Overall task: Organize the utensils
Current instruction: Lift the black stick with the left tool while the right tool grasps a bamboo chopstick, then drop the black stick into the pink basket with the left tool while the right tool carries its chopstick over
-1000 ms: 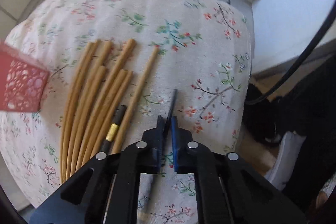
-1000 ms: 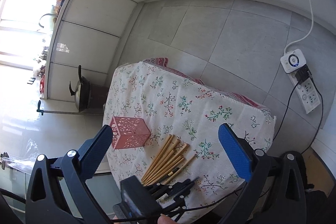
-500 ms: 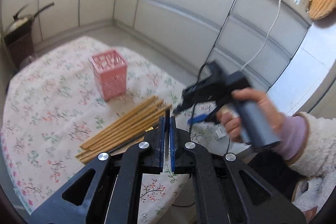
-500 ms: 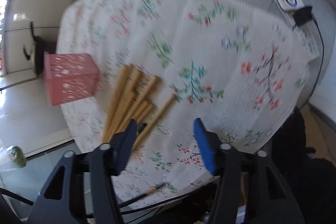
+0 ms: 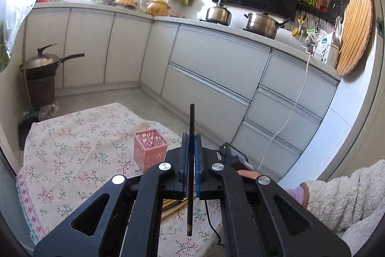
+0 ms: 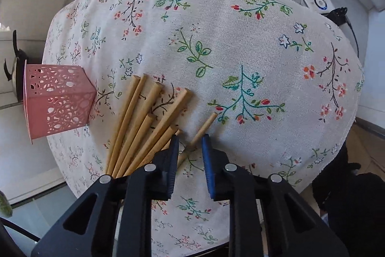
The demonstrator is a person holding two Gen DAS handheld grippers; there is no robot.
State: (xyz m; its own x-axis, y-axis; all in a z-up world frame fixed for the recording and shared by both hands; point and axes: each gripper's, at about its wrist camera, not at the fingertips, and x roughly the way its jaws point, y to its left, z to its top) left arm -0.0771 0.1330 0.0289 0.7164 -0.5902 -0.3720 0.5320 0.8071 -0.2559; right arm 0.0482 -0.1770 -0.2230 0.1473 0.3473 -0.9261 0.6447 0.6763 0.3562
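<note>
Right gripper [image 6: 190,151] jaws closing around lone bamboo chopstick [image 6: 201,130], long axis slanting away from pink holder [image 6: 57,100]. Left gripper [image 5: 191,155] clamped on upright black chopstick [image 5: 191,127].

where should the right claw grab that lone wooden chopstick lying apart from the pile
Grip the lone wooden chopstick across its thin shaft near the end closest to the camera, coming from above. It lies flat on the floral tablecloth, clear of the pile of wooden chopsticks, so the fingers can fit on either side. The right claw already straddles that spot, closing, pads not yet pressing.
</note>
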